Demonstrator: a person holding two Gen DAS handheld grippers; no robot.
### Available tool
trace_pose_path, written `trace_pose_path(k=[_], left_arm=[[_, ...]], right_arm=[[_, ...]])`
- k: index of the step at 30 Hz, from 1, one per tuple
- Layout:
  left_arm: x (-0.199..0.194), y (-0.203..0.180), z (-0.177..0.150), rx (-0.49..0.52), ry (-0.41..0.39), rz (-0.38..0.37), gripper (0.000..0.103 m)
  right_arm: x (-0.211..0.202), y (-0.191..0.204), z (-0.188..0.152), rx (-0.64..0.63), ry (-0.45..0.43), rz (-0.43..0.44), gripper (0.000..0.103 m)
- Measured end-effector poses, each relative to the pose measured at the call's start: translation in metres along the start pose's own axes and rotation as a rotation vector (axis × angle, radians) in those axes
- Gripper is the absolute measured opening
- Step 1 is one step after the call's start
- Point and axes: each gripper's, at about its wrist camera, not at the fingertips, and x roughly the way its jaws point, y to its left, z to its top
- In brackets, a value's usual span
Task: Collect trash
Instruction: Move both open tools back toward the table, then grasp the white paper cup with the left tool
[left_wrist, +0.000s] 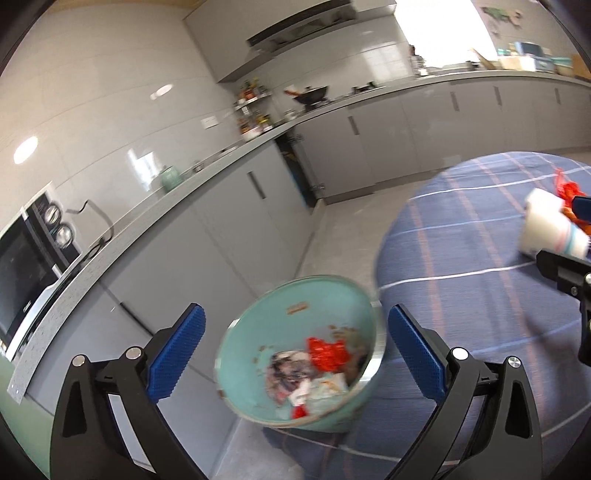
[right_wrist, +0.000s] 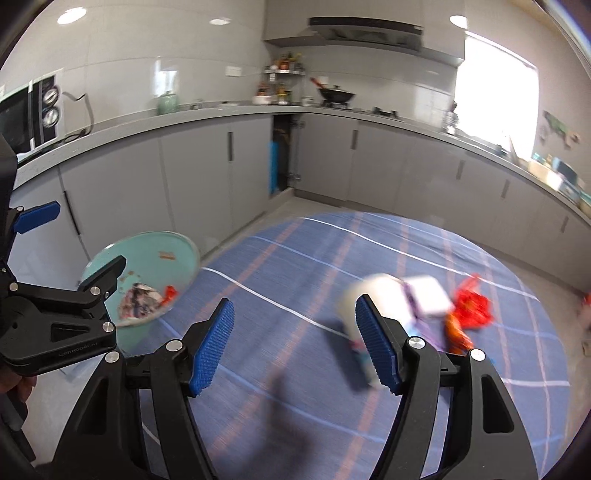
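Blue pads of my left fingers (left_wrist: 295, 354) stood wide apart w/ nothing clamped; the teal bowl (left_wrist: 258, 325) sat in the gap ahead of them but neither pad touched it, as far as I could tell. Bowl perched at the edge of the desk (left_wrist: 461, 295), tilted, w/ wrappers (left_wrist: 325, 350) and paper scraps already piled in its low side. My right fingers (right_wrist: 295, 347) were also apart, less wide, empty. Rest of the trash lay further along the blue checked cloth: a white paper cup (right_wrist: 364, 295) on its side, a pale carton (right_wrist: 430, 295) against it, a red wrapper (right_wrist: 472, 306) and an orange one (right_wrist: 456, 334) just beside. All blurred, so exact contact btwn them I couldn't judge.

Risks as I saw them:
- Bowl looked badly balanced, part of it over the floor. Any nudge from my left pads could tip it off & spill what's collected.
- Cup on its side would prob roll if I closed on its curved wall off-centre; could push the carton away too.
- Thin wrappers flat on cloth: pads might pinch the cloth instead, dragging it and the bowl w/ it.
- Both views smeared, so aiming was poor.
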Motion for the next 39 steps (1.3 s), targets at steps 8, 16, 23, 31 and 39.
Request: trace_pose_path(k=[8, 16, 23, 31, 39], left_arm=[[-0.028, -0.078, 0.014, 0.090, -0.043, -0.117, 0.097], [-0.047, -0.141, 0.030, 0.151, -0.069, -0.198, 0.097], [-0.048, -0.180, 0.051, 0.146, -0.068, -0.248, 0.097], [-0.030, -0.220, 0.066, 0.151, -0.040, -0.251, 0.097], [0.000, -0.241, 0.062, 0.154, 0.070, -0.247, 0.097]], right_arm=[[-0.028, -0.075, -0.036, 0.101, 0.019, -0.120, 0.071], [-0.039, -0.142, -0.065, 0.202, 0.050, -0.227, 0.073], [-0.040, -0.178, -0.076, 0.257, 0.060, -0.282, 0.074], [-0.041, -0.203, -0.084, 0.326, 0.073, -0.310, 0.075], [-0.040, -0.205, -0.084, 0.339, 0.086, -0.291, 0.077]])
